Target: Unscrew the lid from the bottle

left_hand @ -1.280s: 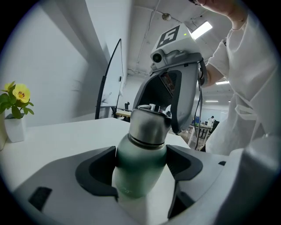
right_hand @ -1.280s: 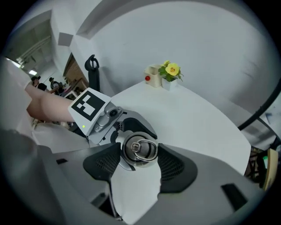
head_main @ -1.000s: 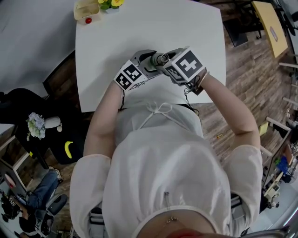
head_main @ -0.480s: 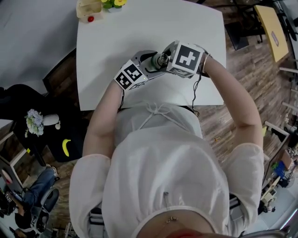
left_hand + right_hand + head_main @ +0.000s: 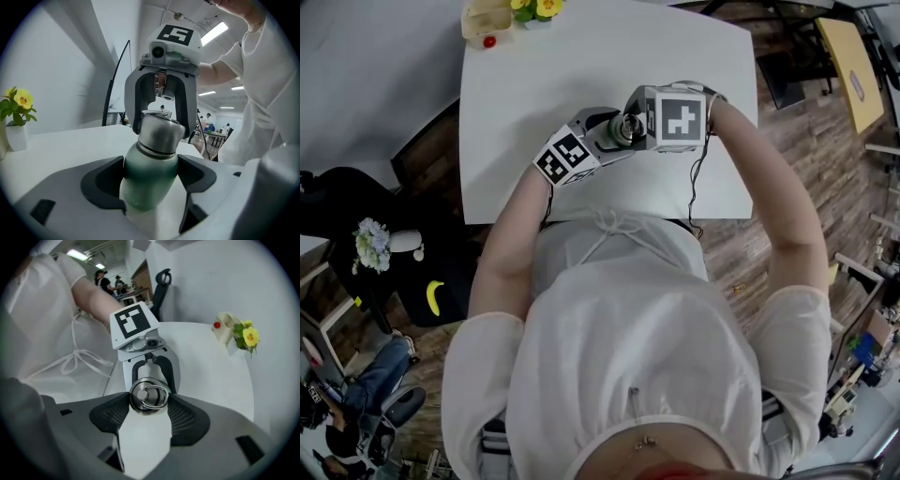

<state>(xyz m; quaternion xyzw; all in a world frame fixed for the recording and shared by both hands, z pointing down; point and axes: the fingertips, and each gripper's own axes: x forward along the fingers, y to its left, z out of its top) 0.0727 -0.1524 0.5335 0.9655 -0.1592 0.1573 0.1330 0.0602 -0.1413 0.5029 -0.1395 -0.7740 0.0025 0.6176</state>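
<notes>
green metal bottle (image 5: 149, 180) upright, ringed silver lid (image 5: 159, 133) on.

**Bright, even light, with bent and dark edges**

You are working under bright, even overhead light. In the left gripper view the ceiling strip lights (image 5: 216, 33) at the upper right burn out to plain white. In the head view the white table (image 5: 534, 94) is close to overexposed and carries hardly any shadow. The bottle (image 5: 151, 173) has a soft sheen on its steel lid (image 5: 159, 131), while its near base and the near jaws look soft. Both gripper views bend strongly outward and fall to black at the corners. The far room looks hazy.
</notes>
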